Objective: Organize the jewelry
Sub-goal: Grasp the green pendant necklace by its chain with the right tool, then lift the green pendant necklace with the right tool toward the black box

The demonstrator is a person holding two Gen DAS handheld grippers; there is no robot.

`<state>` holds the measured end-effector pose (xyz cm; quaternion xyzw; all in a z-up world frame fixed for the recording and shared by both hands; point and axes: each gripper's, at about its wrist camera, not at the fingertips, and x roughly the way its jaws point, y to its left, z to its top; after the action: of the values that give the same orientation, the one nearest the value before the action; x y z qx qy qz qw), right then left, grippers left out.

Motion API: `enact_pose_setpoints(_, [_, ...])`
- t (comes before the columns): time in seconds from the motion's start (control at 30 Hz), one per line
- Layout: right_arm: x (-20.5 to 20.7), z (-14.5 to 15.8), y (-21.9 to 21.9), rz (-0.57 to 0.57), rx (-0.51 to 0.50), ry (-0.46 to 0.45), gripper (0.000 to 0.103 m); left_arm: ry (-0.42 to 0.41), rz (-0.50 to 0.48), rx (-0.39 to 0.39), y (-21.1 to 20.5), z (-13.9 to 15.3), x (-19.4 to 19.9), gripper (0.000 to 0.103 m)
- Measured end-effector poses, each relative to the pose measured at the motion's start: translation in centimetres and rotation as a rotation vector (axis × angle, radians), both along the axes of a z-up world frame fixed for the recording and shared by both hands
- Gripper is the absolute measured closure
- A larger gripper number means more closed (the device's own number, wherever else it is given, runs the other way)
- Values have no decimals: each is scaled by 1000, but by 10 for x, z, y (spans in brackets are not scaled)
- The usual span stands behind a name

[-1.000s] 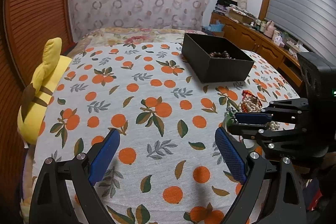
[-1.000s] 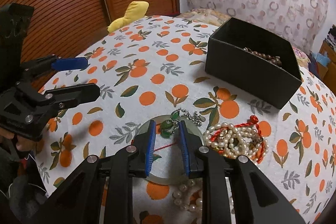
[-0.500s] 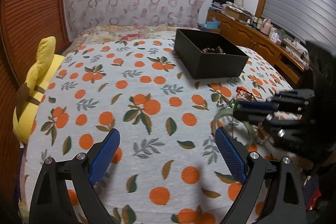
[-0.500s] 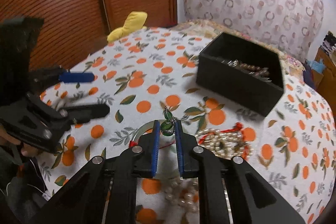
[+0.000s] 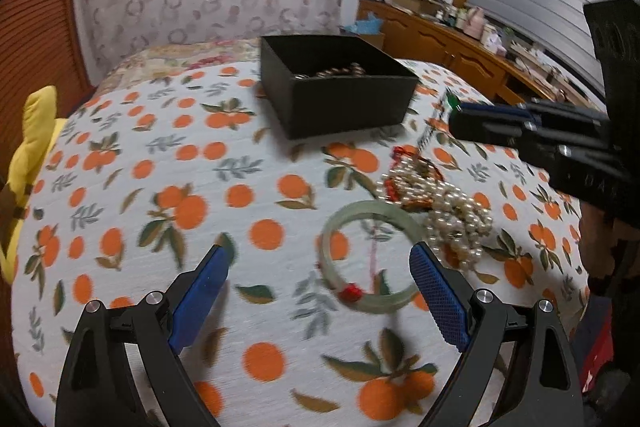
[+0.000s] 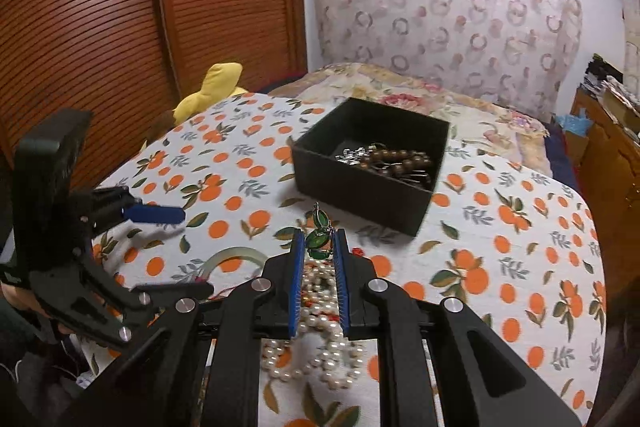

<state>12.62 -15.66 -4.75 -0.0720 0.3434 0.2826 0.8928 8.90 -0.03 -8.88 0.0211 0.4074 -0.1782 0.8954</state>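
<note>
Now green pendant between right tool pads, above pearls.

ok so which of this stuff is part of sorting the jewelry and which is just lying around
Part of the job:
- black box with brown beads inside
- green pendant, pinched in the right gripper
- jade bangle on the cloth
- pearl strands
- left gripper, open

Just lying about:
- yellow plush toy
- orange-print cloth
- dresser clutter

The green pendant is being lifted off the tablecloth by the right gripper, leaving the bangle uncovered.
</note>
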Motion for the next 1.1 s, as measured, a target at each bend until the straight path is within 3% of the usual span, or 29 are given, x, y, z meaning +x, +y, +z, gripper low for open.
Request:
enact_pose_setpoints(0.23, [2, 0, -10, -21, 10, -1, 87, 49, -62, 43, -23, -10, 6, 15])
enact_pose_setpoints(0.53, [1, -1, -14, -26, 14, -1, 87, 45, -89, 92, -34, -12, 8, 15])
enact_pose_setpoints(0.57, [1, -1, -14, -26, 14, -1, 86, 44, -91, 98, -35, -12, 8, 15])
enact_pose_setpoints(0.7, [1, -1, -15, -27, 13, -1, 86, 35, -108, 91, -32, -10, 4, 35])
enact_pose_setpoints(1.1, [0, -1, -15, -27, 11, -1, 86, 14, -103, 150, -35, -11, 5, 34])
